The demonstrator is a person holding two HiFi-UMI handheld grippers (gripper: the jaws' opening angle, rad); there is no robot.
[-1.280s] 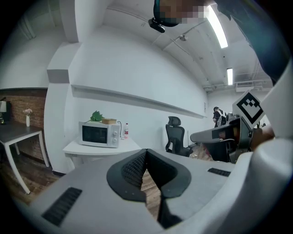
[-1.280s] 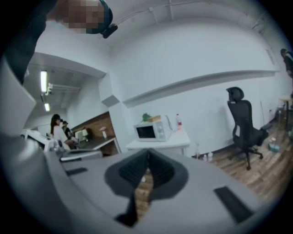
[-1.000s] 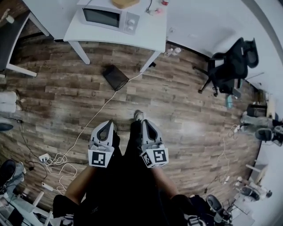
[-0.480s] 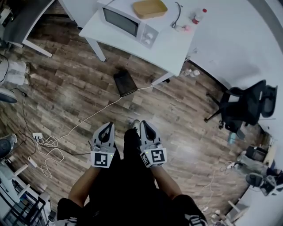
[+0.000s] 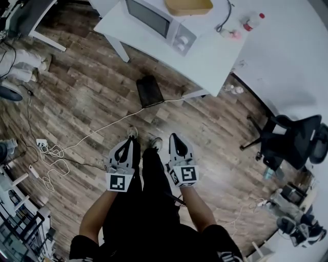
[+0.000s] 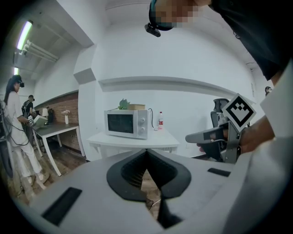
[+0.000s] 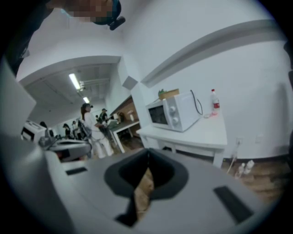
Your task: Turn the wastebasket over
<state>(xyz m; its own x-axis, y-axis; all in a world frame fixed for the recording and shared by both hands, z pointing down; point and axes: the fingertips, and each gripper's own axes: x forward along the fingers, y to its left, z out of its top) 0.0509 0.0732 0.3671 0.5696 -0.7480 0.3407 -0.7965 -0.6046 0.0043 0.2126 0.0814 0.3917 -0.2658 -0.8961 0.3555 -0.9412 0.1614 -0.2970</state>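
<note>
In the head view the wastebasket, dark and rectangular, sits on the wood floor just in front of the white table. Whether it stands upright or lies on its side I cannot tell. My left gripper and right gripper are held side by side above my legs, well short of the basket, both pointing toward it. Each has its jaws shut with nothing between them. The left gripper and the right gripper both face the table in their own views, where the basket is hidden.
A microwave with a wooden tray on top and a bottle stand on the table. A white cable crosses the floor to a power strip. A black office chair stands at the right. People stand by another table.
I have walked toward the table, so the wastebasket and microwave lie closer in the head view. Both grippers stay shut and side by side, and have sunk a little.
</note>
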